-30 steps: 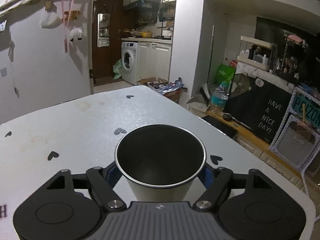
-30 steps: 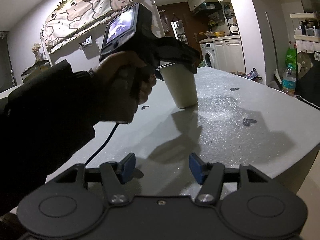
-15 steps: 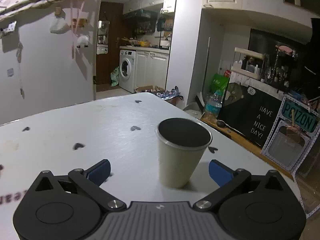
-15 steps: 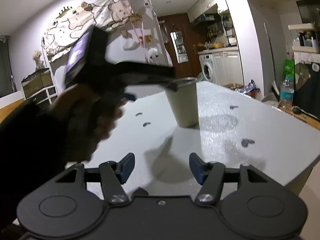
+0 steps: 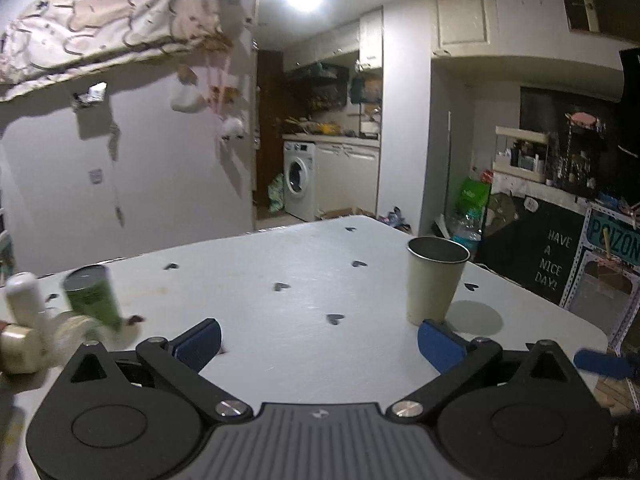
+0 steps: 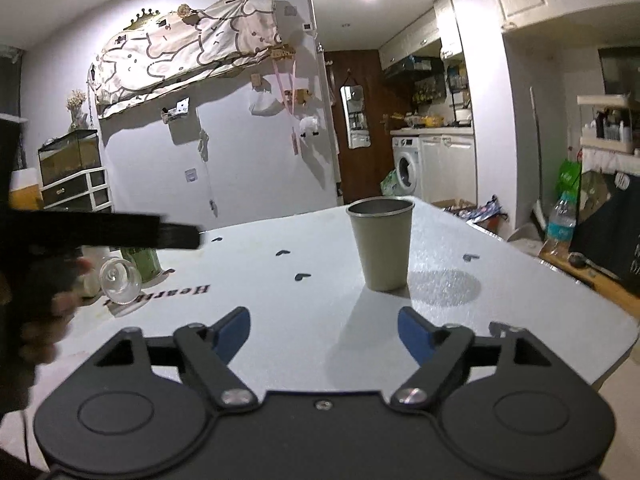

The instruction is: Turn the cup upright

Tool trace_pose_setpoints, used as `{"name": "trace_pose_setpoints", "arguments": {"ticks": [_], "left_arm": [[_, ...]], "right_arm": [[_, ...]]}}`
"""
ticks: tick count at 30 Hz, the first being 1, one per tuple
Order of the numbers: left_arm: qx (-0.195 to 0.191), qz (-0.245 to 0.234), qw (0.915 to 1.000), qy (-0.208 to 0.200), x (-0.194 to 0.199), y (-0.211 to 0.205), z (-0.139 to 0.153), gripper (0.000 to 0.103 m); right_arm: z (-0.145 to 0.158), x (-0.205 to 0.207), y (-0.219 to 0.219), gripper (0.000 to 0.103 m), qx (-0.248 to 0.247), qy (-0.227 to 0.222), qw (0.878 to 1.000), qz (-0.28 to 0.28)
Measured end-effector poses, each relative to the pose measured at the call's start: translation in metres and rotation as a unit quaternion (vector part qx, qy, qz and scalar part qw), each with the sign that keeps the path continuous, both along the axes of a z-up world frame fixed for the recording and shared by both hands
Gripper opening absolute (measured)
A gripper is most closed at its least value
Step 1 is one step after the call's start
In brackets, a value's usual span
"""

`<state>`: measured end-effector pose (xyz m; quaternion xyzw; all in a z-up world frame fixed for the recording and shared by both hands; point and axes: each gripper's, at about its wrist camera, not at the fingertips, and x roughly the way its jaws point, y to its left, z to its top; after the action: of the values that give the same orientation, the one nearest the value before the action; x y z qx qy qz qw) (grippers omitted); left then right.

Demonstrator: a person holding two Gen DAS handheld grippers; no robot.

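A beige metal cup [image 5: 435, 279] stands upright, mouth up, on the white table [image 5: 304, 280] near its right edge. It also shows in the right wrist view [image 6: 382, 242]. My left gripper [image 5: 319, 342] is open and empty, pulled back from the cup, which stands just beyond its right finger. My right gripper [image 6: 325, 334] is open and empty above the table's near part, short of the cup. The left gripper's body shows blurred at the left of the right wrist view [image 6: 100, 232].
A green can [image 5: 93, 296], a white bottle [image 5: 25, 296] and a clear glass object [image 6: 120, 280] sit at the table's left side. The table's right edge [image 5: 560, 312] drops off to floor clutter, a black sign and a water bottle [image 6: 560, 224].
My left gripper opened, let go of the upright cup and drew back and left. The cup stays standing on the table. My right gripper has tilted up slightly.
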<state>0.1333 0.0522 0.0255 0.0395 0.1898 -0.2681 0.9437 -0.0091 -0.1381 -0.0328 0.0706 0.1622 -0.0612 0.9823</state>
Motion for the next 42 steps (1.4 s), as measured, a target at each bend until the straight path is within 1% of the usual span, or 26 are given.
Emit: {"name": "trace_pose_setpoints", "arguments": {"ticks": [3, 5, 6, 8, 9, 14, 18, 22, 26, 42], "left_arm": [[-0.001, 0.012, 0.9999, -0.012, -0.016, 0.020, 0.000, 0.103], [0.002, 0.025, 0.9995, -0.018, -0.026, 0.030, -0.001, 0.103], [0.002, 0.029, 0.9994, -0.017, -0.031, 0.034, -0.002, 0.103], [-0.001, 0.036, 0.9993, -0.012, -0.039, 0.044, -0.005, 0.103], [-0.002, 0.042, 0.9991, -0.010, -0.042, 0.047, -0.007, 0.103], [-0.002, 0.054, 0.9985, 0.005, -0.056, 0.061, -0.017, 0.103], [-0.012, 0.060, 0.9980, 0.014, -0.064, 0.067, -0.023, 0.103], [-0.007, 0.072, 0.9972, 0.016, -0.072, 0.070, -0.028, 0.103], [-0.003, 0.081, 0.9966, 0.012, -0.077, 0.072, -0.029, 0.103], [0.000, 0.085, 0.9964, 0.011, -0.080, 0.072, -0.028, 0.103]], "right_arm": [[0.006, -0.004, 0.008, 0.090, -0.011, -0.006, 1.000, -0.005], [0.010, -0.007, 0.012, 0.090, -0.018, -0.009, 1.000, -0.012], [0.013, -0.010, 0.016, 0.091, -0.022, -0.010, 1.000, -0.018], [0.016, -0.014, 0.019, 0.096, -0.029, -0.014, 0.999, -0.025], [0.017, -0.016, 0.021, 0.097, -0.032, -0.014, 0.999, -0.026], [0.018, -0.023, 0.026, 0.103, -0.052, -0.005, 0.998, -0.036], [0.017, -0.030, 0.028, 0.103, -0.054, 0.003, 0.998, -0.040], [0.017, -0.034, 0.028, 0.103, -0.062, 0.009, 0.997, -0.052], [0.015, -0.037, 0.028, 0.103, -0.057, 0.009, 0.997, -0.044], [0.014, -0.038, 0.031, 0.103, -0.058, 0.013, 0.997, -0.042]]}}
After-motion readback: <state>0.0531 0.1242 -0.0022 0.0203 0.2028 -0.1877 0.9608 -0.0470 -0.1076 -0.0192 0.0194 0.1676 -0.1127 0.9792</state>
